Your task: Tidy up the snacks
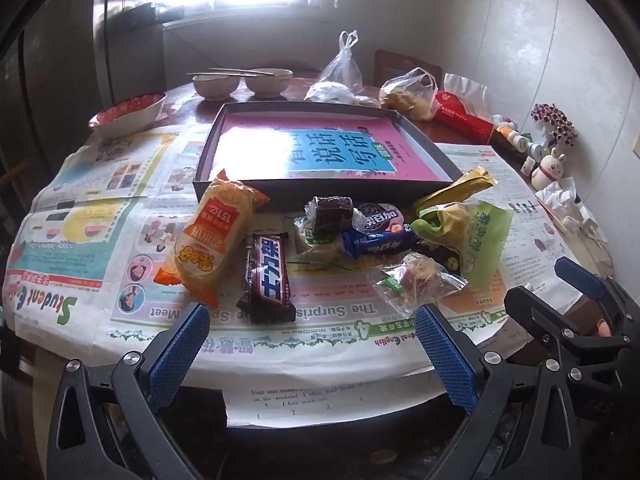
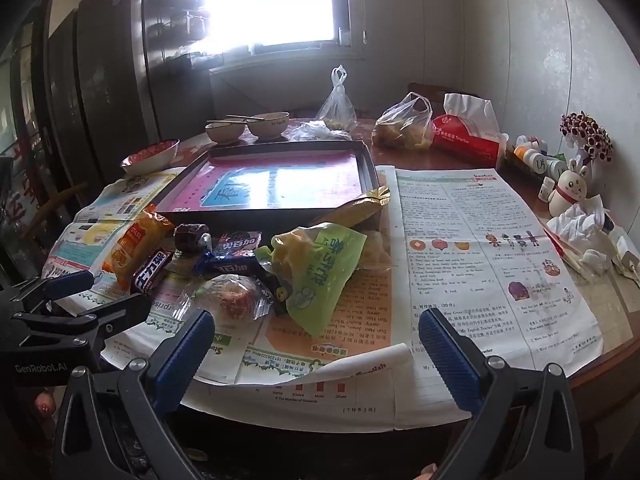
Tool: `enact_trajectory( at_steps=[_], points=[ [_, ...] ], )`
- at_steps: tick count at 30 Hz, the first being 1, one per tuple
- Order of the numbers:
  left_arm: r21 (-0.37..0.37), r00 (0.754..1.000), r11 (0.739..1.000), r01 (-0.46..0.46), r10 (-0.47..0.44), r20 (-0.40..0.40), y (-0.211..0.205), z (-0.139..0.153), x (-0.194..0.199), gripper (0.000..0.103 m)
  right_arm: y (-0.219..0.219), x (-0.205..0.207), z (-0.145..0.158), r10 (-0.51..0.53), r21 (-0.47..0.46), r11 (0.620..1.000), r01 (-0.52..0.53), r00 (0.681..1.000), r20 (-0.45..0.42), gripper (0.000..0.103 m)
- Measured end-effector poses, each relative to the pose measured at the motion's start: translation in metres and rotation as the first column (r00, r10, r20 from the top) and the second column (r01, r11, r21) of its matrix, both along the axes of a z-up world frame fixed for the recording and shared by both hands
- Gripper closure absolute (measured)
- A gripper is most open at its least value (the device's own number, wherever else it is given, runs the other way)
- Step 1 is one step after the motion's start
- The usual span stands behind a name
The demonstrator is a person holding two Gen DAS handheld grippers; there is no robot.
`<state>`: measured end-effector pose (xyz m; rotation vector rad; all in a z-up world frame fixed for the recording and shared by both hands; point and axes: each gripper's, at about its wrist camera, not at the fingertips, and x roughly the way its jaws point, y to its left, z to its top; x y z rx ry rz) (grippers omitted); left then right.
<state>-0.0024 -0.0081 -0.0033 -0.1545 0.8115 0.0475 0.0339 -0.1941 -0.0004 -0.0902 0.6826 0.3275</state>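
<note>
light: blown-out window (image 2: 288, 0) backlight | glare: tray (image 1: 248, 148) lining | edges: fisheye-bent, dark corners | focus: sharp

Washed out by window glare: middle of the pink sheet (image 1: 320, 148) lining the shallow box (image 1: 224, 196). Half buried under the green bag (image 2: 320, 272): a dark wrapper, print unreadable. Hidden behind the yellow packet (image 2: 352, 210): the box's near right corner. Cut off at the picture's right edge: right gripper (image 1: 556, 280). Too small to read: labels on the bottles (image 2: 536, 156) by the wall.
</note>
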Motion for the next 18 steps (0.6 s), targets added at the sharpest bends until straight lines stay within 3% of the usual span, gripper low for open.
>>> enact_trajectory(
  at_steps=[18],
  points=[
    [0.000,1.000,1.000,0.005,-0.005,0.003,-0.0002,-0.0004,-0.0010,0.001,-0.0007,-0.0020,0.0023,-0.003,0.003,1.000,0.003,1.000,0.011,0.000]
  ],
)
